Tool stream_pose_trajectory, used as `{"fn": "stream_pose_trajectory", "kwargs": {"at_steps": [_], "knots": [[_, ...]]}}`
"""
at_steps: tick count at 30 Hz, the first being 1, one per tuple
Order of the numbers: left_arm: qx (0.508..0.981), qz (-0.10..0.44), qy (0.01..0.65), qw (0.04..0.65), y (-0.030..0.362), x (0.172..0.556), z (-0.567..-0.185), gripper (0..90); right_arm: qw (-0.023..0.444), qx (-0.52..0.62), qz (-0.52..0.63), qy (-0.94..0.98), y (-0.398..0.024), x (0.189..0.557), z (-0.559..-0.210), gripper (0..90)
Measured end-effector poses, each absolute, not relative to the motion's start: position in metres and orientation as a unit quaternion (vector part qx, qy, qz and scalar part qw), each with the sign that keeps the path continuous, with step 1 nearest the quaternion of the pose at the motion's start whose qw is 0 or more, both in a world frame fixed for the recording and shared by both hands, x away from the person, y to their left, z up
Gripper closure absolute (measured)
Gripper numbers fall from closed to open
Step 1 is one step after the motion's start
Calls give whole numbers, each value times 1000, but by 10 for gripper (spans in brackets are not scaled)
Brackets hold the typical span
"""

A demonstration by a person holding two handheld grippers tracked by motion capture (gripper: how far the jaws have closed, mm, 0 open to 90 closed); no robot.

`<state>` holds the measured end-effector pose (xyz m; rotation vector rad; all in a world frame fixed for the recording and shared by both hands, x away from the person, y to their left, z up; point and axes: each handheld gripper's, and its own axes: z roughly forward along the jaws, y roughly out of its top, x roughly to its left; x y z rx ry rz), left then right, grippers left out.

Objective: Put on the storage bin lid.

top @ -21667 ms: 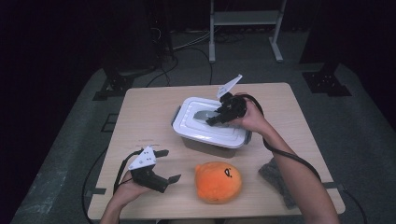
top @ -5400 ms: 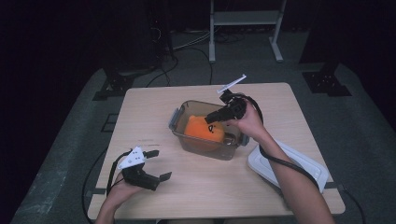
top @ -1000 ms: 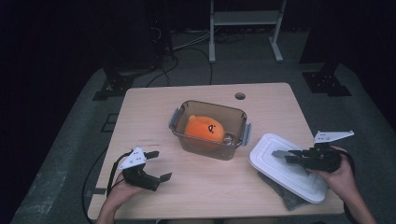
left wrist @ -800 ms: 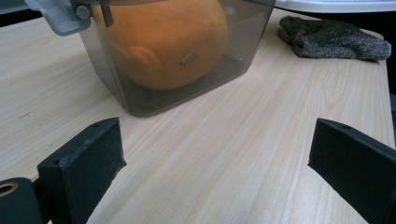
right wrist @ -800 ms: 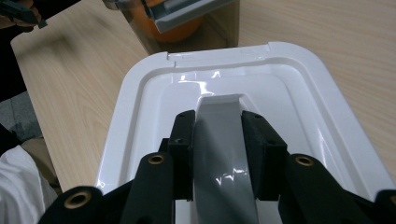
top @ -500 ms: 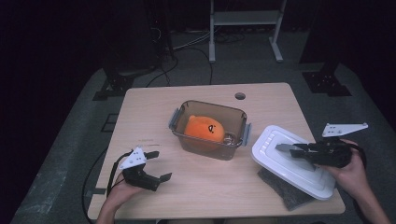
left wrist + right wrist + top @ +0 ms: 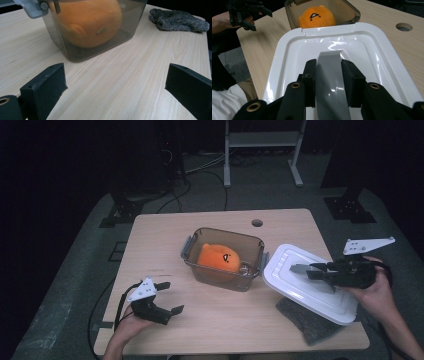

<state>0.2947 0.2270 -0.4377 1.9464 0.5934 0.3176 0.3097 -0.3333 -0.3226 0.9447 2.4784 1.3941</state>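
Note:
An orange plush toy [image 7: 218,257] lies inside the clear lidless container [image 7: 225,282] at the table's middle. Right of it, my right gripper [image 7: 312,270] is shut on the grey handle [image 7: 299,268] of the white lid [image 7: 305,292], which hangs tilted above the table. The right gripper view shows the jaws pressing both sides of the handle [image 7: 332,82], with the lid [image 7: 367,50] in front and the plush [image 7: 317,16] beyond its far edge. My left gripper [image 7: 170,296] rests open at the front left, nothing between its jaws; its view faces the container [image 7: 60,45] and the plush [image 7: 90,22].
A grey cloth [image 7: 310,322] lies on the table under the raised lid, near the front right corner, also seen as the cloth [image 7: 178,20] past the container. A round hole [image 7: 257,222] is in the tabletop at the back. Cables and stands sit on the floor behind.
The right gripper has lifted the lid up off the cloth and table, tilting it and uncovering more of the cloth. The left gripper has stayed still.

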Motion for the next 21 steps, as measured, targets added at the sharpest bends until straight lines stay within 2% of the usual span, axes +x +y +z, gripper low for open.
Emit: {"fn": "stream_pose_trajectory", "kwargs": {"at_steps": [21], "knots": [[809, 129, 247, 517, 228, 295, -437, 26, 68, 278, 477, 831, -293, 336, -281, 657]]}}
